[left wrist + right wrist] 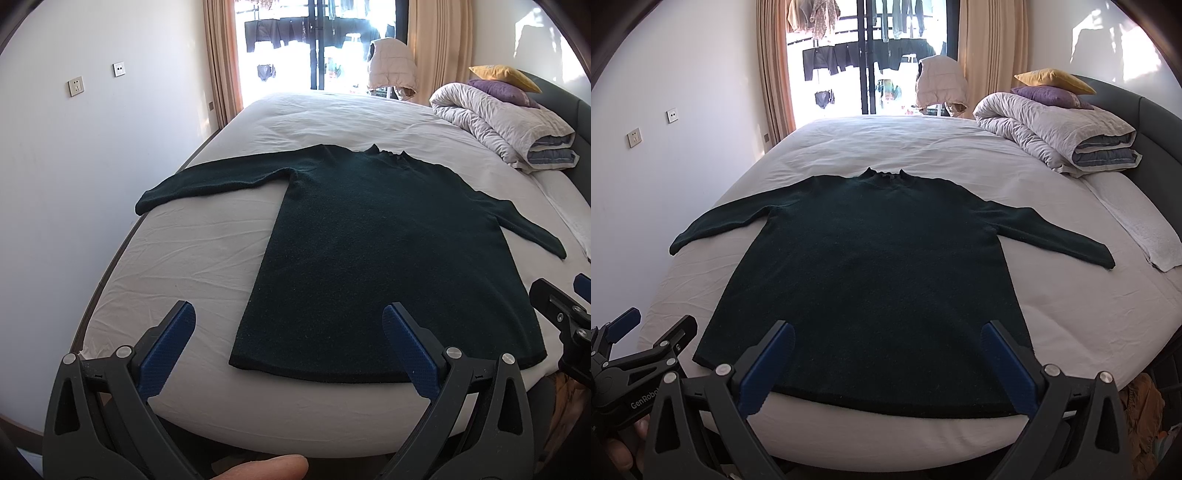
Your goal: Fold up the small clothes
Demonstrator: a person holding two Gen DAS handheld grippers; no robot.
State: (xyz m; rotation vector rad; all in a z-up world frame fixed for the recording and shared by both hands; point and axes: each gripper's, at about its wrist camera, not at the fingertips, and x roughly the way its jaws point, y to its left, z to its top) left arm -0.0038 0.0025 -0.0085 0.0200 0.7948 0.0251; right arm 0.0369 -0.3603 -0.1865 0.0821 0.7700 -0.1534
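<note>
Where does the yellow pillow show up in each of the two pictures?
Left wrist view: yellow pillow far upper right, atop the purple pillow.
Right wrist view: yellow pillow upper right, nearer the middle.
Shared landmark: the rolled duvet beneath them.

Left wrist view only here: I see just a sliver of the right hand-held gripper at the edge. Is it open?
Observer: Yes. The right hand-held gripper is open, fingers spread over the sweater hem, holding nothing.
Operator: Does the right-side sleeve lie flat to its cuff?
Observer: Yes. The sleeve runs straight out, with its cuff flat on the sheet.
Operator: Anything beyond that cuff?
Observer: A white towel lies along the bed's right edge, apart from the cuff.
</note>
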